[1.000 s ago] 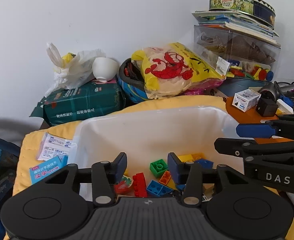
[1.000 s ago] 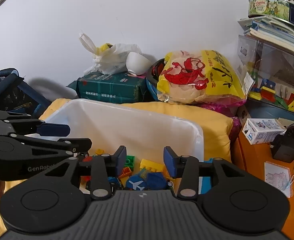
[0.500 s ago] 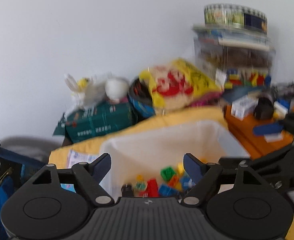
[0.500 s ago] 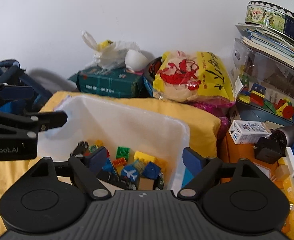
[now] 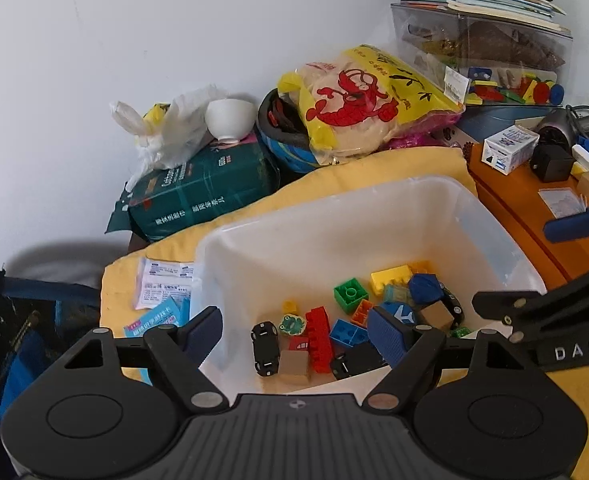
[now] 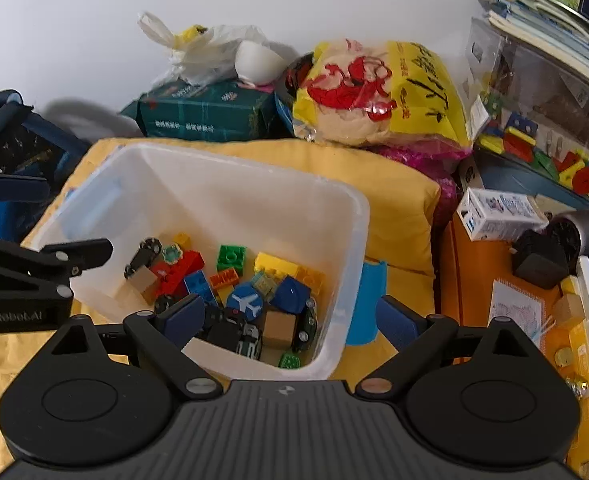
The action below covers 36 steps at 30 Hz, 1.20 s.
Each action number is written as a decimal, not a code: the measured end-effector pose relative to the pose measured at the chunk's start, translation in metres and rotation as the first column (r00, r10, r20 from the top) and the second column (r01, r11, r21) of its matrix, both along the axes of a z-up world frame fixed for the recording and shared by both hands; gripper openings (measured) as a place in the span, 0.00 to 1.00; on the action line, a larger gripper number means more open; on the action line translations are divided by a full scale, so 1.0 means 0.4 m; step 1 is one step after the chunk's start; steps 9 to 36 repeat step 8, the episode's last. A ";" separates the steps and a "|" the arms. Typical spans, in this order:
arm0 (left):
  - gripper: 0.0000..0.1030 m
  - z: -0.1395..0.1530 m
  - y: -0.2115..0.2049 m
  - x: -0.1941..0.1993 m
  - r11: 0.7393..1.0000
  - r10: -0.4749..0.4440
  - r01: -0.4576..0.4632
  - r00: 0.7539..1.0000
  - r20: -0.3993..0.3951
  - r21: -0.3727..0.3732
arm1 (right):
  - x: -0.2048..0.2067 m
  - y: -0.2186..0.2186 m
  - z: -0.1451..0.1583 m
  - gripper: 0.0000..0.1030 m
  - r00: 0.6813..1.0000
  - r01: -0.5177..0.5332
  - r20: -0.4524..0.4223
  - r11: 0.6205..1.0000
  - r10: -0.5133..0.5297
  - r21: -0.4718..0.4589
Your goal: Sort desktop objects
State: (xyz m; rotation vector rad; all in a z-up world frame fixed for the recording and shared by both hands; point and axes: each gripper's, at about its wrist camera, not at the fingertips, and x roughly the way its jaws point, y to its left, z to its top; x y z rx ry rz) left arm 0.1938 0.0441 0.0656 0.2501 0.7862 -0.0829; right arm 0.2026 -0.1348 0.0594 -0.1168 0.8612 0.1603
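Observation:
A white plastic bin (image 5: 334, 200) (image 6: 254, 164) sits on a yellow cloth and holds several toy bricks and cars, among them a green brick (image 5: 349, 293) (image 6: 231, 257), a red brick (image 5: 319, 338) and a black toy car (image 5: 265, 342). My left gripper (image 5: 294, 334) hangs open over the bin's near left side with nothing between its pads. Its left pad is outside the wall. My right gripper (image 6: 290, 320) is open over the near right corner, also holding nothing. A blue disc with a plane (image 6: 246, 302) lies just beyond it.
Paper leaflets (image 5: 166, 280) lie left of the bin. A blue card (image 6: 368, 300) lies right of it. An orange table (image 6: 486, 264) carries a milk carton (image 6: 498, 214), a black cube and a hair dryer. Behind stand a green package (image 5: 206, 196), a yellow bag (image 5: 370, 100) and clear drawers.
Both grippers went from narrow jaws to wide open. Both views now look further down into the bin, and the left one has risen a little.

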 end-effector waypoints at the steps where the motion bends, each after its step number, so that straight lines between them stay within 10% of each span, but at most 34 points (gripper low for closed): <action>1: 0.80 -0.003 -0.001 0.001 1.000 0.000 0.000 1.000 -0.006 -0.001 | 0.001 -0.002 -0.001 0.92 1.000 0.000 -0.005 1.000 0.000 0.000; 36: 0.80 -0.018 -0.011 0.005 1.000 -0.013 0.014 0.999 -0.038 0.006 | 0.001 -0.008 -0.014 0.92 1.000 0.006 -0.025 1.000 -0.006 -0.001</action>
